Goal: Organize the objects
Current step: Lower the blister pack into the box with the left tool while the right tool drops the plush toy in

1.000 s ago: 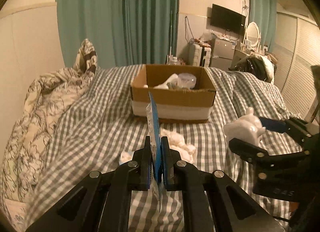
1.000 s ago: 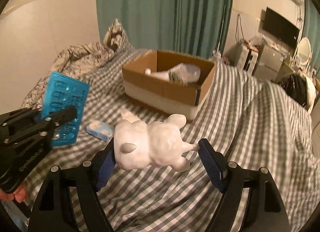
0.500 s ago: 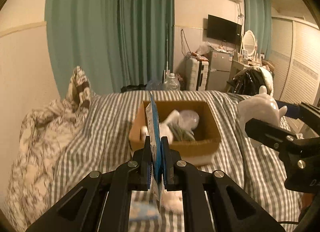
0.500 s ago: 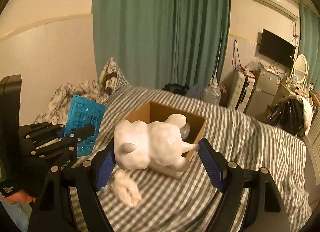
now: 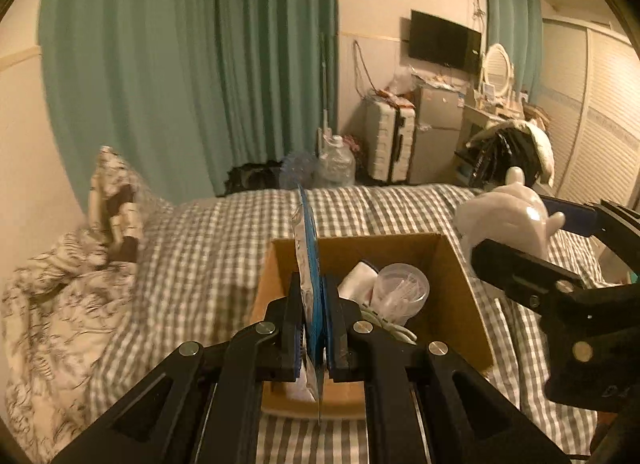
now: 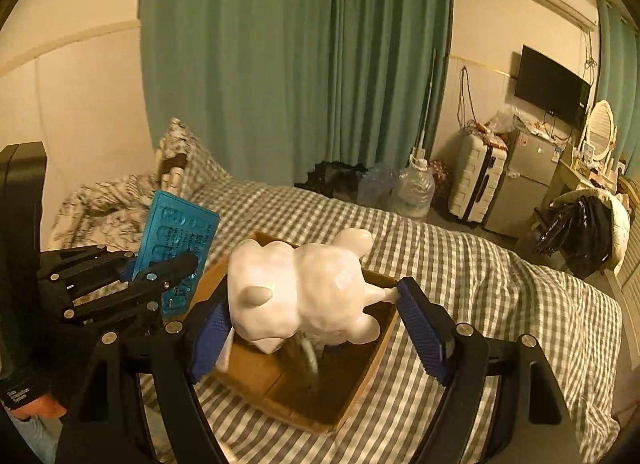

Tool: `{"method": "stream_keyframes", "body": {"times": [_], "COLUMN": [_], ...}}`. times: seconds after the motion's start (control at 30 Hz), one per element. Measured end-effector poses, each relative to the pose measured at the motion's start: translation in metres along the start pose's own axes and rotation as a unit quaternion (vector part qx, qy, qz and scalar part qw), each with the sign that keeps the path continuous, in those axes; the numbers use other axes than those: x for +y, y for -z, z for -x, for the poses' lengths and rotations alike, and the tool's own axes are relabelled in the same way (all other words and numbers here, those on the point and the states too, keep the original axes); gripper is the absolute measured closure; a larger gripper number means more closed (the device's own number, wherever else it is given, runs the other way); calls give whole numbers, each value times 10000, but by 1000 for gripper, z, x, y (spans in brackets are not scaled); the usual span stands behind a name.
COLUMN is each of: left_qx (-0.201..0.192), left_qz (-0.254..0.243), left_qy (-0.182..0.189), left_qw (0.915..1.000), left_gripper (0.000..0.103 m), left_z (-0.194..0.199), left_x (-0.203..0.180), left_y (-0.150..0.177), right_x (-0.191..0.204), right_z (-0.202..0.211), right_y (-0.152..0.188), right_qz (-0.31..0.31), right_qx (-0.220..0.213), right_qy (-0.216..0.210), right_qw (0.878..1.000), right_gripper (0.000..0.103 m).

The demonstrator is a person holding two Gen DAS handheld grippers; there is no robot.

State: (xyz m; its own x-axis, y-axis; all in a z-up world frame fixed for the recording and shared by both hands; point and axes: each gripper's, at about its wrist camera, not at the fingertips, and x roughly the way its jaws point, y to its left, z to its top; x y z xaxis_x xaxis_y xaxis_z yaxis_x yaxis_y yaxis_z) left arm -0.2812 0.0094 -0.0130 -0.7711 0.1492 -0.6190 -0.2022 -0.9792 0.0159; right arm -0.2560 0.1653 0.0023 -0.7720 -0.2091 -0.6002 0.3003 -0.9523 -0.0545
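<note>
Now raised above the cardboard box [image 5: 460,296], both grippers. Left gripper [image 5: 312,328]: jaws clamped narrow on blue blister pack [image 5: 310,256], edge-on over box's left half. Right gripper [image 6: 316,328]: jaws wide around white animal figurine [image 6: 304,288], above box on checked bed [image 6: 500,284].

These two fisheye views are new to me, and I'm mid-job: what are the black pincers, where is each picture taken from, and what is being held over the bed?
Each pincer is a hand-held two-finger tool with a camera looking along its fingers. The left tool grips a flat blue plastic-wrapped card edge-on; the right-wrist view shows its face. The right tool clamps a glossy white animal figurine. Both hang above an open brown cardboard box on the grey-checked bedspread. The box holds a clear plastic cup and white items.
</note>
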Motion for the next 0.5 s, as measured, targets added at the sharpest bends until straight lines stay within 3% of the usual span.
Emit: {"method": "stream_keyframes", "body": {"times": [0.23, 0.4, 0.5], "left_qx": [377, 531, 582], "left_qz": [-64, -79, -59], "left_qy": [200, 305, 362], "left_qw": [9991, 9981, 9976], "left_gripper": [95, 94, 90], "left_z": [-60, -82, -83], "left_x": [-2, -1, 0], "left_y": [7, 14, 16], "right_x": [-20, -36, -43], "right_z": [-61, -83, -79], "right_y": [14, 25, 24], "right_qz": [-291, -606, -776], "right_qx": [405, 470, 350], "right_qy": [-27, -218, -185], "right_qw": [9988, 9968, 9962], "right_gripper": [24, 23, 12]}}
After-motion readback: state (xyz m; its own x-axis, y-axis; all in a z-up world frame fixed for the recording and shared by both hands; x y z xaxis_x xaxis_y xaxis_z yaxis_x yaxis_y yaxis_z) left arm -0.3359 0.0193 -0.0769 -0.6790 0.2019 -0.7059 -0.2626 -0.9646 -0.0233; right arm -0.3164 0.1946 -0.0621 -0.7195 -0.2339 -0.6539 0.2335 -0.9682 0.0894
